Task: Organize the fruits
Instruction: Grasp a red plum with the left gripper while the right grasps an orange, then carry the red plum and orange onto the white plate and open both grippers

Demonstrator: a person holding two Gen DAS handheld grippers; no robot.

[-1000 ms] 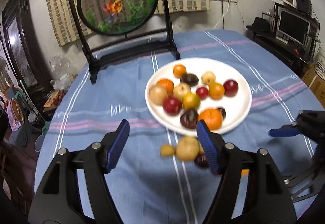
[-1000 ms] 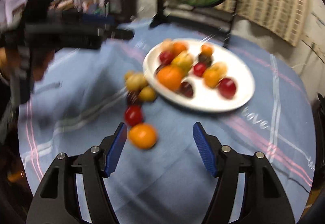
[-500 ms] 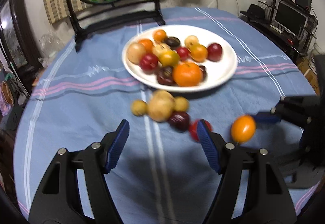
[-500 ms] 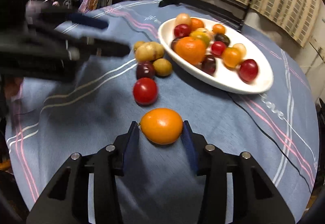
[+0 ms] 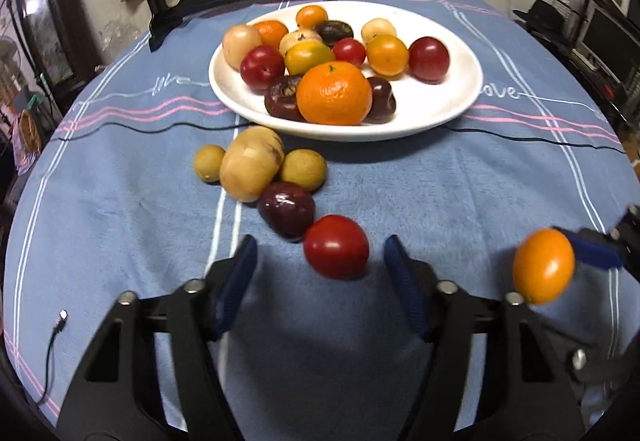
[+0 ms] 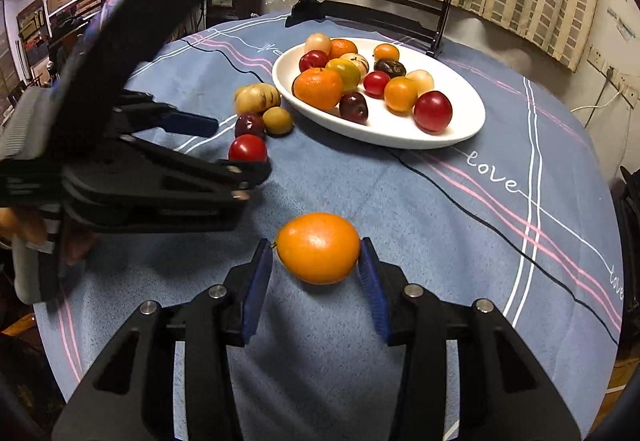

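A white plate holds several fruits. In front of it on the blue cloth lie a red tomato, a dark plum, a tan fruit and two small yellow-green fruits. My left gripper is open, its blue pads either side of the red tomato, just short of it. My right gripper is shut on an orange fruit, held just above the cloth; it also shows in the left wrist view.
A round glass screen on a black stand stands behind the plate. A thin black cable lies at the near left of the table. The round table's edges drop off all around.
My left gripper has moved down and forward until the red tomato sits between its pads. My right gripper closed on the orange fruit and has lifted it slightly.
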